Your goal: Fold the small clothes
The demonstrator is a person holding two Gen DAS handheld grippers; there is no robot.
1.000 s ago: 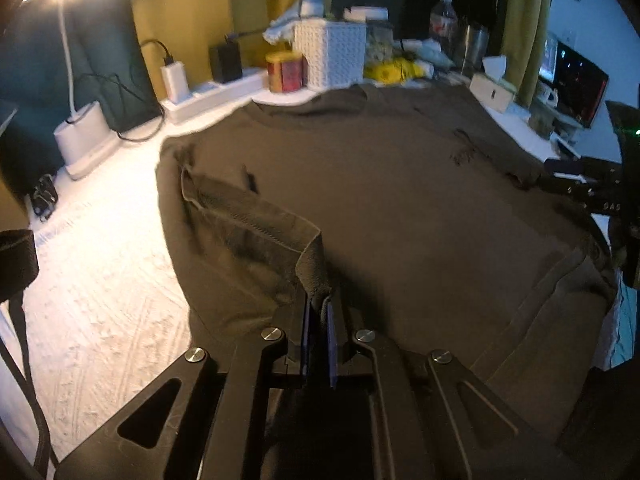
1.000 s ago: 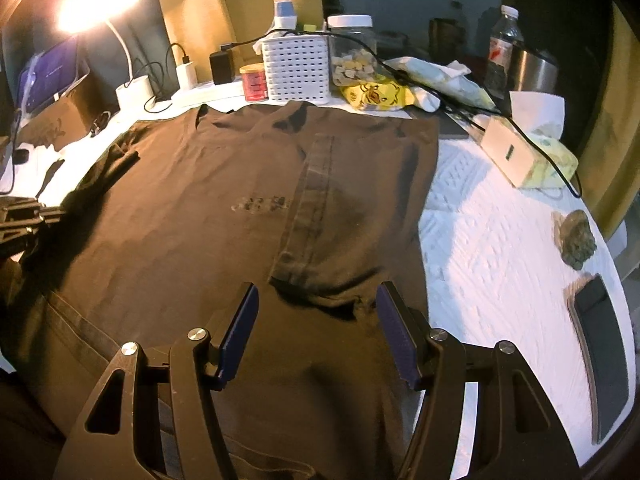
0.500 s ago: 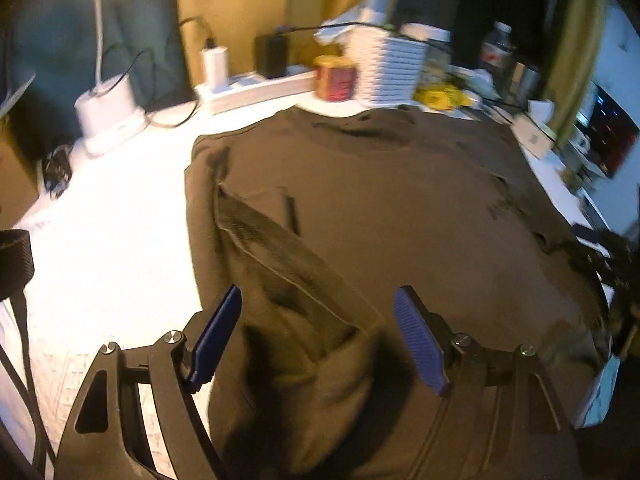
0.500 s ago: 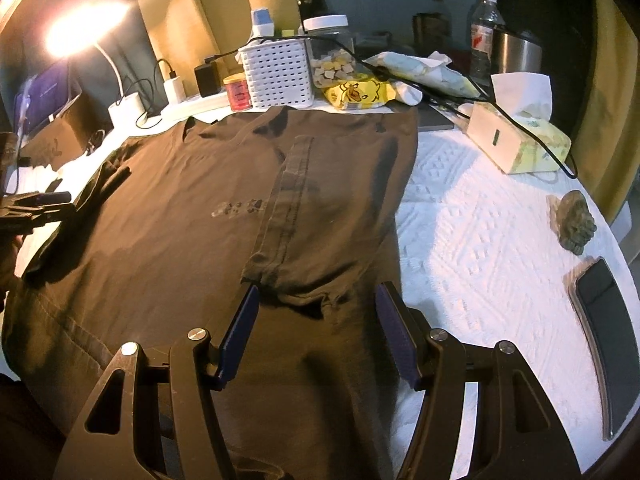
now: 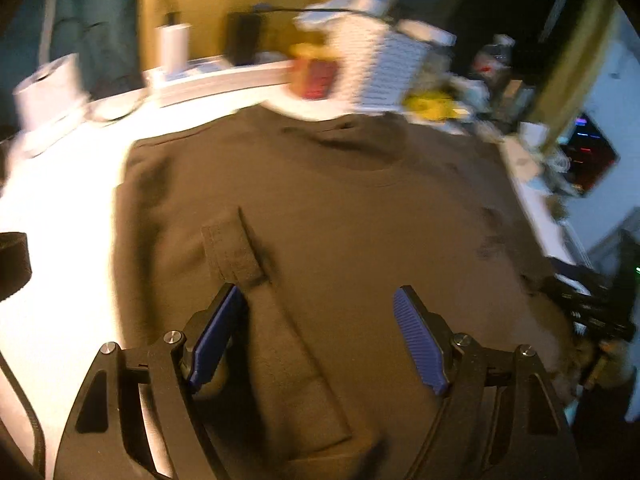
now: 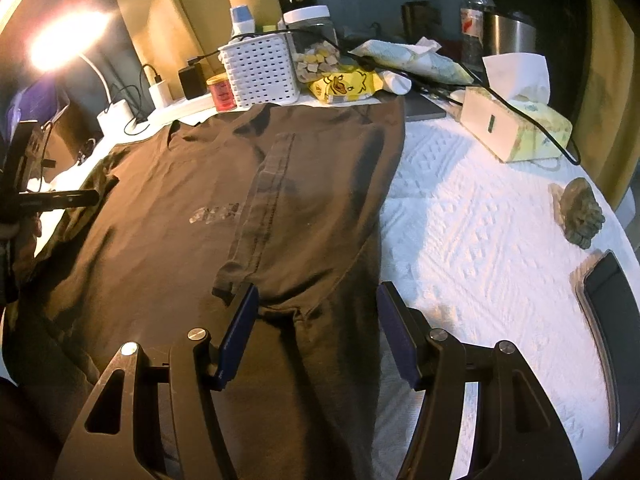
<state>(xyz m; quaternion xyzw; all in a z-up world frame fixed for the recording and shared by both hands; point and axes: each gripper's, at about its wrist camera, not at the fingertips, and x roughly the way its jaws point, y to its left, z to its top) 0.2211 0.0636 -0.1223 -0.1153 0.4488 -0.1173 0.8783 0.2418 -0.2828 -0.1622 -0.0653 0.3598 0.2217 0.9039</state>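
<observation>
T-shirt [image 6: 168,216] lies flat on the table [image 6: 472,208], both sleeves folded in. Left claw [image 5: 316,336] and right claw [image 6: 316,332] gape wide, empty. Risk: careless regrasping drags sleeves loose.

My dark brown matt cotton-like T-shirt [image 6: 168,216] lies soft, w/ stitched hems. White quilted cloth table cover [image 6: 480,240] looks rough, embossed. My left gripper [image 5: 318,336]: matt black plastic, 2 ribbed blue pads [image 5: 418,344], shiny metal bolts. White perforated plastic basket [image 6: 260,72] semi-glossy.
</observation>
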